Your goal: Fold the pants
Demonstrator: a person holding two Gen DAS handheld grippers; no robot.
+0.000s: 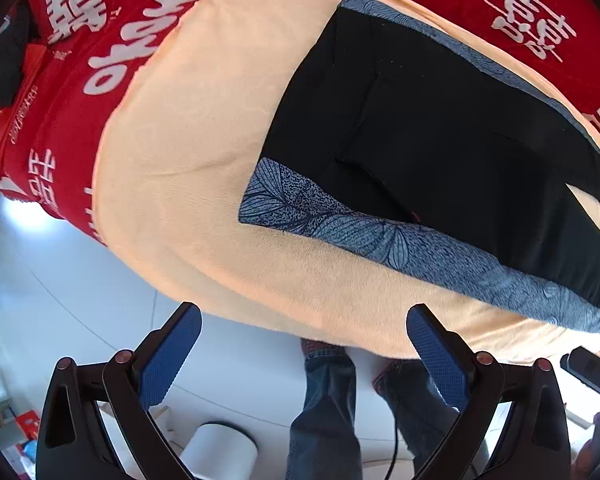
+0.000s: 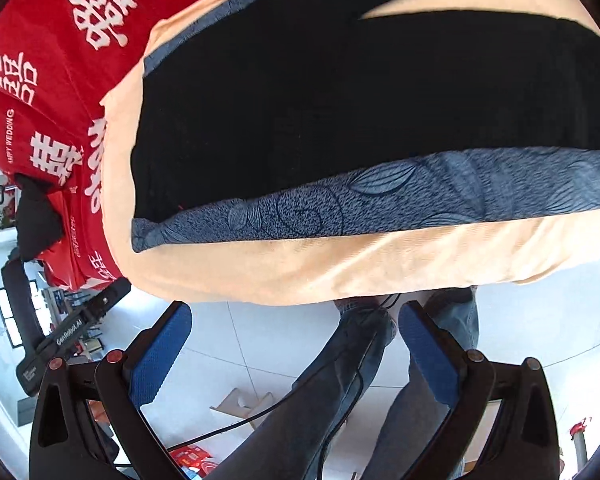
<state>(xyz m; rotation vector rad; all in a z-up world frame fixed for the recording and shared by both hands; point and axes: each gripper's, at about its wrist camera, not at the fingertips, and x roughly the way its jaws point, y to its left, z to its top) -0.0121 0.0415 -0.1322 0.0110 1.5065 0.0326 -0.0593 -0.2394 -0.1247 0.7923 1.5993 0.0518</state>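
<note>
One pair of pants ahead of me, black with a blue-grey leaf-print band down each side, two bands that I can count. They lie flat on one peach cloth, and that cloth lies over one red cover printed with white characters.

My left gripper is spread wide, nothing between the two blue pads; the pants sit beyond the tips, up and to the right, with a strip of peach cloth between them and me. My right gripper is spread wide too, empty; the pants' printed band runs straight across above the tips, well apart from them.

Below both sets of jaws, off the table edge: two legs in jeans and a pale tiled floor. A black cable trails past the legs. Off the left of my right jaws, one dark garment rests on the red cover.
</note>
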